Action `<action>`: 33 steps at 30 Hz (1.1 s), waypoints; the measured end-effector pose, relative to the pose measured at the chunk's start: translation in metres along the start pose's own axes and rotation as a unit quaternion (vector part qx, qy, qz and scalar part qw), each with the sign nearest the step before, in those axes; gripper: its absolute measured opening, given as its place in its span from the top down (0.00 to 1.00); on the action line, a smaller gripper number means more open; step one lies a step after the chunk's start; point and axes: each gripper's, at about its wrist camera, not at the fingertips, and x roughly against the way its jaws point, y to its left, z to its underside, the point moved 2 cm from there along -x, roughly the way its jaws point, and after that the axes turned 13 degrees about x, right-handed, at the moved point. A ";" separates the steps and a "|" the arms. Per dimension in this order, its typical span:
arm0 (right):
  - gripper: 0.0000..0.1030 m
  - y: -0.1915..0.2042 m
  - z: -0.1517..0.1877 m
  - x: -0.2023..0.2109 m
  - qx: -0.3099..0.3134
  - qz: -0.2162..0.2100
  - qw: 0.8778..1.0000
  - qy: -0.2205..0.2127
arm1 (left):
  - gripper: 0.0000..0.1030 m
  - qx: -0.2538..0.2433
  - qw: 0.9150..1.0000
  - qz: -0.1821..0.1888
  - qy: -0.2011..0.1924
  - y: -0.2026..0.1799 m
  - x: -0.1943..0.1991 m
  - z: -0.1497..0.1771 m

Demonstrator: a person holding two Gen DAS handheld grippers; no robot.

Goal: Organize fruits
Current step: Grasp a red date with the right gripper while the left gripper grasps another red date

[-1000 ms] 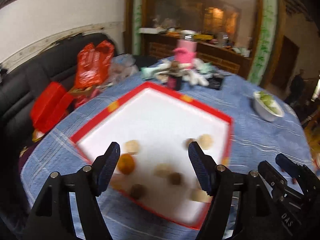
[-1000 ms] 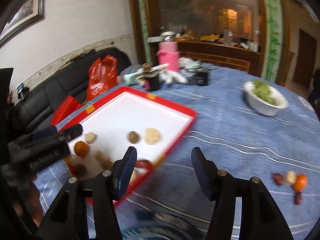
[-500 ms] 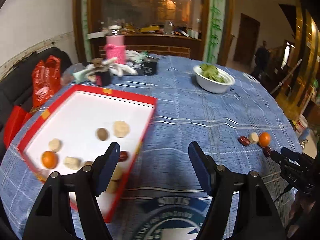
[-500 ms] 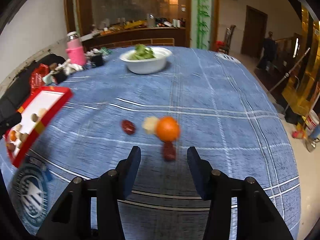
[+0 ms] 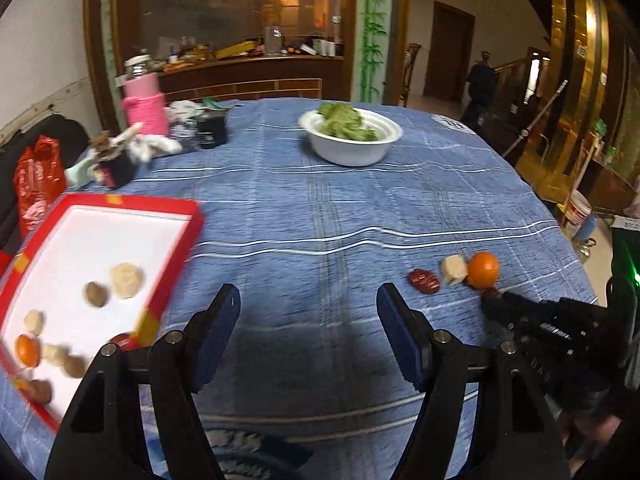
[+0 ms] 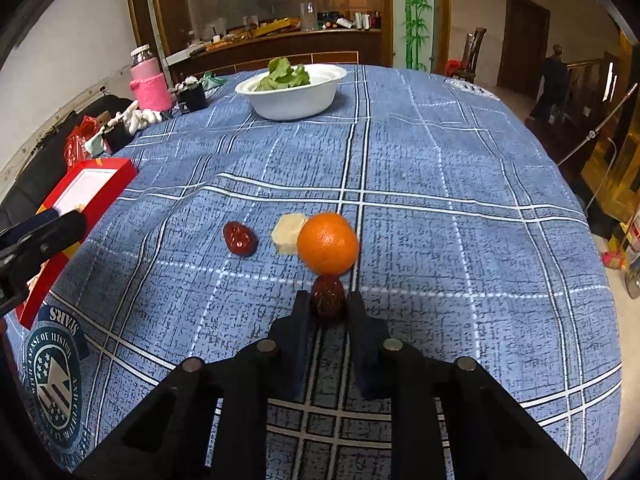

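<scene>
In the right wrist view my right gripper (image 6: pixel 328 304) is shut on a dark red date (image 6: pixel 328 299) that rests on the blue tablecloth. Just beyond it lie an orange (image 6: pixel 328 243), a pale peeled piece (image 6: pixel 289 233) and a second red date (image 6: pixel 239 238). In the left wrist view my left gripper (image 5: pixel 308 304) is open and empty above the cloth. To its left is the red tray (image 5: pixel 176 248) with a white floor, holding several fruits, among them an orange (image 5: pixel 27 350). The same loose fruits (image 5: pixel 483 270) show at the right, with my right gripper (image 5: pixel 494 300) at them.
A white bowl of greens (image 6: pixel 294 90) stands at the far side of the round table. A pink bottle (image 6: pixel 149 84) and small clutter (image 5: pixel 120 156) sit at the back left. A red bag (image 5: pixel 36 184) and a black sofa lie beyond the table's left edge.
The right gripper moved forward to the loose fruits and shut on the dark date. The left gripper swung right, away from the tray, and stays open.
</scene>
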 end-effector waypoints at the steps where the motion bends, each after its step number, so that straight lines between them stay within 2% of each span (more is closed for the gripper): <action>1: 0.82 0.000 0.000 0.000 0.000 -0.003 1.000 -0.001 | 0.32 -0.007 1.000 0.005 0.004 -0.007 -0.005 0.000; 14: 0.82 -0.019 0.002 0.010 -0.038 -0.024 0.999 -0.025 | 0.32 -0.063 0.995 0.058 0.045 -0.058 -0.045 0.005; 21: 0.82 -0.027 0.001 0.015 -0.052 -0.033 0.997 -0.037 | 0.34 -0.089 0.992 0.054 0.070 -0.073 -0.066 0.016; 23: 0.82 -0.026 0.001 0.016 -0.051 -0.035 0.997 -0.041 | 0.52 -0.080 0.992 0.050 0.087 -0.071 -0.073 0.016; 24: 0.82 -0.026 0.000 0.017 -0.051 -0.036 0.997 -0.042 | 0.69 -0.077 0.993 0.046 0.081 -0.070 -0.072 0.014; 25: 0.82 -0.026 0.000 0.017 -0.052 -0.036 0.997 -0.043 | 0.81 -0.077 0.993 0.043 0.081 -0.069 -0.073 0.013; 27: 0.82 -0.027 0.000 0.018 -0.054 -0.037 0.997 -0.045 | 0.86 -0.082 0.993 0.041 0.079 -0.068 -0.073 0.012; 33: 0.82 -0.029 0.001 0.018 -0.053 -0.033 0.997 -0.047 | 0.87 -0.081 0.992 0.053 0.078 -0.063 -0.063 0.017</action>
